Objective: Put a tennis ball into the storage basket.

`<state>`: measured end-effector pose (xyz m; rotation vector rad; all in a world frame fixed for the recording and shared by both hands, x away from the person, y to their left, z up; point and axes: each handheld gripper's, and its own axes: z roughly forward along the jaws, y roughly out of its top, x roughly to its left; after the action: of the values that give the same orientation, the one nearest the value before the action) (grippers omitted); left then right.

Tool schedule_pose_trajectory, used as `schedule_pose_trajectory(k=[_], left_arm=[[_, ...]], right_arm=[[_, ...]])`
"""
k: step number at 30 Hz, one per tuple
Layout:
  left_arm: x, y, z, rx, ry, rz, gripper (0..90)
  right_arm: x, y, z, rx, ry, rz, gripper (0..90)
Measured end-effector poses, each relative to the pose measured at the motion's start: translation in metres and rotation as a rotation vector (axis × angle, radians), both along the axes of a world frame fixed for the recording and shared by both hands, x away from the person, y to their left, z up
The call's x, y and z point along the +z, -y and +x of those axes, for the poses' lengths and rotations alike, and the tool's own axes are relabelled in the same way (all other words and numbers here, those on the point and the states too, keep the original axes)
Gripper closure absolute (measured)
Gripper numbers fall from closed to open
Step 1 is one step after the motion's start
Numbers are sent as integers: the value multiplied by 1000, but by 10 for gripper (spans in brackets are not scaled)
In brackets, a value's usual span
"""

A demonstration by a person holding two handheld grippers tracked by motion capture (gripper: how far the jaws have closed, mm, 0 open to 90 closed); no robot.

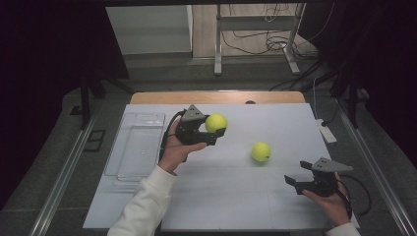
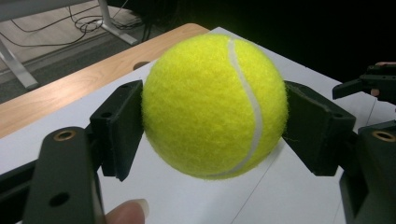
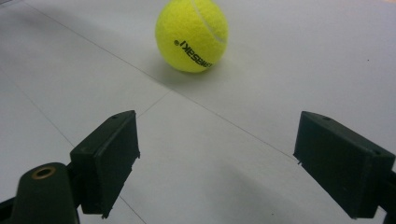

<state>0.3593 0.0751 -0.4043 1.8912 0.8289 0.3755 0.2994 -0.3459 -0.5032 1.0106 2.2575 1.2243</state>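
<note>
At the near edge of the white, smooth-topped bench, the right hand-held gripper is hovering with its blocky black jaws standing wide apart and gripping nothing, pointing toward a fuzzy yellow tennis ball lying on the bench just ahead. Farther back, the left hand-held gripper is clamping a second tennis ball between its flat pads, holding the felted, white-seamed sphere clear above the surface. A clear plastic rectangular tray is lying near the left edge.
</note>
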Motion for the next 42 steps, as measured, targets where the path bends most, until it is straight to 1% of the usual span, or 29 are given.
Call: schedule_pose_trajectory(k=[24, 42], left_arm=[[9, -28, 4, 65, 14, -37, 268], [13, -52, 7, 146, 23, -53, 268]], right_arm=[[0, 0, 0, 0, 1, -3, 141], [0, 0, 0, 0, 0, -3, 142]])
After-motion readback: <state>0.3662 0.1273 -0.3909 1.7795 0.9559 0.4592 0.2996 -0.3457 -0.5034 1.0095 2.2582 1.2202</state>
